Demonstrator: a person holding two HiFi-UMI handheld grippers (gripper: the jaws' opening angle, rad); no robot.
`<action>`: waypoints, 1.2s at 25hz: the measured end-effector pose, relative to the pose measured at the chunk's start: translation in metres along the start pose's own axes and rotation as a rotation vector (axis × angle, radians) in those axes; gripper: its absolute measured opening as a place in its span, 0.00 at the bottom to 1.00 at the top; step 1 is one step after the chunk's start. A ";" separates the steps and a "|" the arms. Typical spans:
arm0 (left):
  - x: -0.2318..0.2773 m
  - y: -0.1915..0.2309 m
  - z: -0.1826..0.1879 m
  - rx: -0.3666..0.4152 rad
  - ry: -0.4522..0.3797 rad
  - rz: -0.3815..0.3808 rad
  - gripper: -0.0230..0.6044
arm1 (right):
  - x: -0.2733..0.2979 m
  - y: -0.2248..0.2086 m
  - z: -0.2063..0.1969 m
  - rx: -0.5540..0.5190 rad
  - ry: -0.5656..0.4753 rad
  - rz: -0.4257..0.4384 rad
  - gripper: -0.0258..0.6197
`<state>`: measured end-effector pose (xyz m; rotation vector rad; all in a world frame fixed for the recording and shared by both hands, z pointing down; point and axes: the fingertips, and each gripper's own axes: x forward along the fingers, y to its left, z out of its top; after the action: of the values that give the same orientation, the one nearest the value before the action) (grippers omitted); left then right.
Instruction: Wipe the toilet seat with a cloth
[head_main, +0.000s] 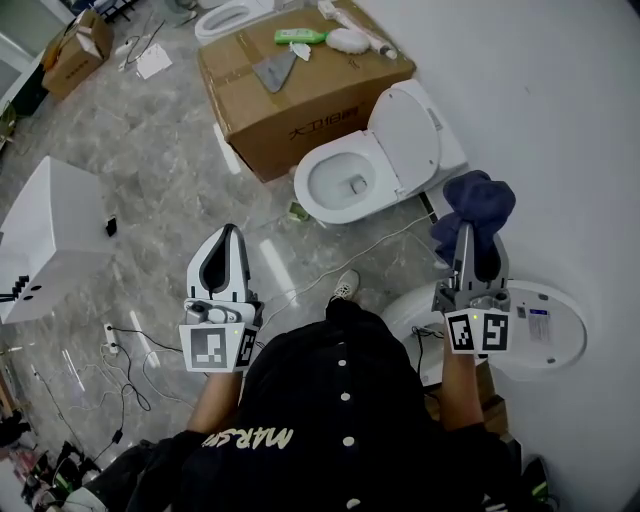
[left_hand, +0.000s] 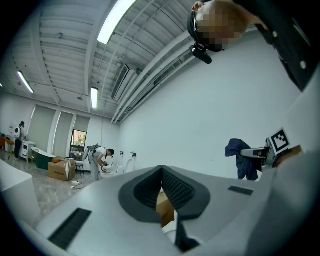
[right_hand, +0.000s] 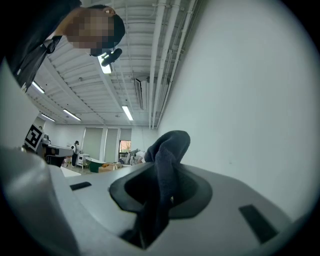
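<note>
A white toilet (head_main: 325, 190) stands on the floor ahead, its seat ring down and its lid (head_main: 405, 135) raised against the wall. My right gripper (head_main: 466, 232) is shut on a dark blue cloth (head_main: 478, 205), which bunches above the jaws, to the right of the toilet and nearer to me. In the right gripper view the cloth (right_hand: 167, 145) hangs between the closed pads of the right gripper (right_hand: 165, 167). My left gripper (head_main: 229, 232) is shut with nothing in it, left of the toilet. The left gripper (left_hand: 161, 170) view points level across the room; the cloth (left_hand: 240, 155) shows at its right.
A large cardboard box (head_main: 300, 80) with bottles and a rag on top stands behind the toilet. A white box (head_main: 50, 235) stands on the floor at the left, with cables (head_main: 130, 370) lying in front of it. A round white fixture (head_main: 540, 330) sits by my right side. The wall runs along the right.
</note>
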<state>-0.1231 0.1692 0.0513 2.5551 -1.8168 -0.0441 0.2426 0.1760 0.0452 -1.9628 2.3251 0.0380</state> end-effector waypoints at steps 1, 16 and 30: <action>0.010 -0.002 0.000 0.000 0.002 0.003 0.05 | 0.009 -0.005 -0.001 0.003 0.003 0.007 0.17; 0.093 -0.014 -0.030 0.013 0.095 0.051 0.05 | 0.108 -0.043 -0.062 0.055 0.123 0.103 0.17; 0.186 0.030 -0.071 -0.019 0.161 -0.077 0.05 | 0.208 -0.022 -0.162 -0.074 0.298 0.110 0.17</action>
<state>-0.0887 -0.0172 0.1197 2.5322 -1.6545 0.1393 0.2205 -0.0456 0.1889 -1.9919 2.6496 -0.1747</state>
